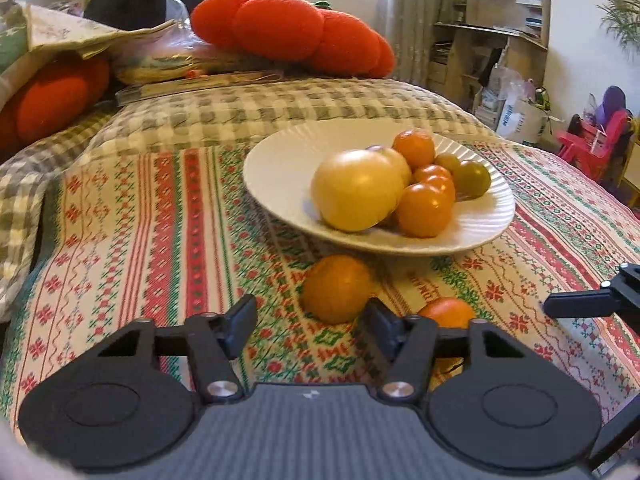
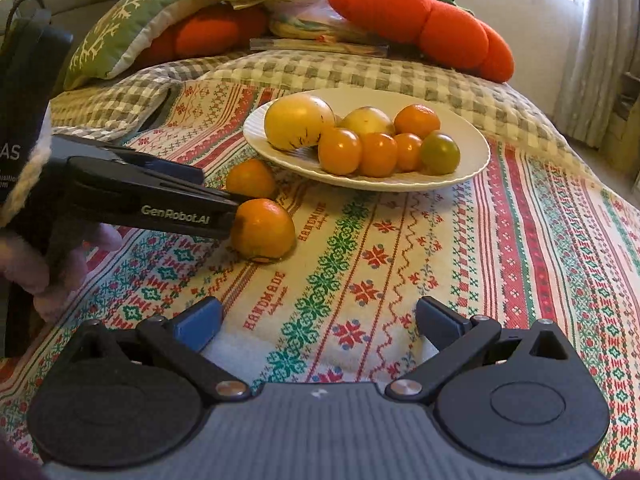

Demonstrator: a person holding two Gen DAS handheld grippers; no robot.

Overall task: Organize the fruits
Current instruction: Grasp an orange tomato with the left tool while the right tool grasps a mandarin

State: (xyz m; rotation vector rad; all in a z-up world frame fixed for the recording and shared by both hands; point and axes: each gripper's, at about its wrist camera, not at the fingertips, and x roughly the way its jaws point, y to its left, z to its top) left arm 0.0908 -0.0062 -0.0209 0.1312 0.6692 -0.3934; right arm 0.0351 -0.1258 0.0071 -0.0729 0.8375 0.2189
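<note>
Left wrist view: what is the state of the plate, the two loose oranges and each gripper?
Plate: on the cloth, holding fruits.
First orange: on the cloth before the plate, just ahead of the left gripper, not gripped.
Second orange: on the cloth, outside that gripper.
Left gripper: open, empty.
Right gripper: open, empty.

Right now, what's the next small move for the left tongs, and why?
Probably ease the left tongs forward until the orange on the cloth sits between the pads. It lies just ahead of the fingertips, ungripped, and the jaws stand apart. A second orange sits close by the right finger, so keep the line straight. The plate already holds the other fruit.
</note>
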